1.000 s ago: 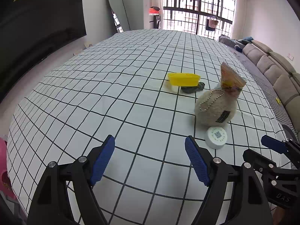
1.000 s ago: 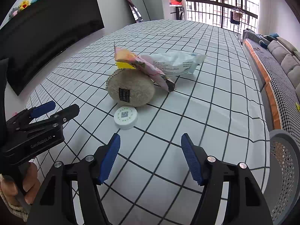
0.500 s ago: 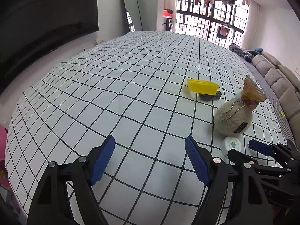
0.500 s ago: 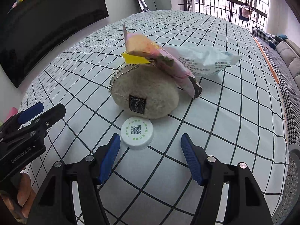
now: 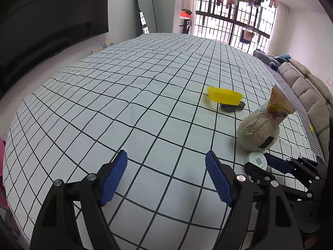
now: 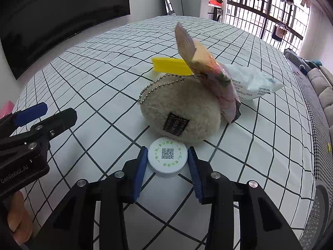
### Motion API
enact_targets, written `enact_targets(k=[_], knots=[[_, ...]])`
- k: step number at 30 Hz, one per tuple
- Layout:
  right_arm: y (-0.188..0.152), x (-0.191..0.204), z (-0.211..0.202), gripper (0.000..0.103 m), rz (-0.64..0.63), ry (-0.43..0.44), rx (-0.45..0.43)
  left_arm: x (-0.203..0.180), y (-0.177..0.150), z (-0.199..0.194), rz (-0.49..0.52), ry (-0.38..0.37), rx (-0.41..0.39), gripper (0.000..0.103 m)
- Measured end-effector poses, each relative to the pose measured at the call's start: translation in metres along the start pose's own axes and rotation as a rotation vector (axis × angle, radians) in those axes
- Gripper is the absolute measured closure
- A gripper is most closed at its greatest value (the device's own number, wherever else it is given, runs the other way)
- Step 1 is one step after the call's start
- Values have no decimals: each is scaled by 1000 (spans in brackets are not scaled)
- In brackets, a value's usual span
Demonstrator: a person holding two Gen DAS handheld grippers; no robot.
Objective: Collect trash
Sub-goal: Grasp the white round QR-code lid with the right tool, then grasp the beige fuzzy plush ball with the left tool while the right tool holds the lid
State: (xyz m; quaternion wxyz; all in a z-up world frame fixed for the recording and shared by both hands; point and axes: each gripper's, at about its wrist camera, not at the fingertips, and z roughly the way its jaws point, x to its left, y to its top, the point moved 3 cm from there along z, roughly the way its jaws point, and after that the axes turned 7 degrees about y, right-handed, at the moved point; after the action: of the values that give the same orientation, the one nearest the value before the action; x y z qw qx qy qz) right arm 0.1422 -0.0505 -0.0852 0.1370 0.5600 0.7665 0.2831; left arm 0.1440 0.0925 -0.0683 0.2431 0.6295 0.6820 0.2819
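Observation:
A white round cap (image 6: 167, 156) with a QR code lies on the checked cloth, just in front of a beige plush pouch (image 6: 183, 112). My right gripper (image 6: 167, 149) is closing its jaws on the cap, and both blue pads touch its rim. A pink and orange snack wrapper (image 6: 208, 73) leans on the pouch, with a crumpled white plastic bag (image 6: 254, 83) behind it. My left gripper (image 5: 165, 156) hovers open over bare cloth to the left, with nothing between its fingers. In the left wrist view the cap (image 5: 256, 160) shows beside the pouch (image 5: 258, 131).
A yellow plastic dish (image 5: 224, 95) sits behind the pouch, on a small dark object (image 5: 232, 107). A wire mesh bin (image 6: 318, 218) stands past the table's right edge. A sofa (image 5: 308, 95) runs along the right, a dark screen (image 5: 52, 16) on the left wall.
My right gripper moved forward to the white cap and closed its jaws around it. The left gripper stayed open and almost still, rolling slightly.

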Motion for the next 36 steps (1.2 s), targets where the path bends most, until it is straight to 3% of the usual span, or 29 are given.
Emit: enact_targets(k=[10,14,21,24,28,36], knots=[[-29,-29,-48,65,128,18,-62,-12,-2,-6,44,5,-8,24],[-44,-47,-63,65,175,12,-77,-23,-3,-13,70,-36,-13,23],[-67,-67,-77,65,236,6,-102,-56,-3,-20,142,-88,-4,23],[-74,-76,-85,65,255,10,-125,-70,1,-24,174,-87,-15,22],[-80,-88,-94,65,287,28,-147,-91,7,-25,211,-95,-33,14],[-90,-102,-111,65,323,73,-183,-131,16,-9,243,-109,-53,13]])
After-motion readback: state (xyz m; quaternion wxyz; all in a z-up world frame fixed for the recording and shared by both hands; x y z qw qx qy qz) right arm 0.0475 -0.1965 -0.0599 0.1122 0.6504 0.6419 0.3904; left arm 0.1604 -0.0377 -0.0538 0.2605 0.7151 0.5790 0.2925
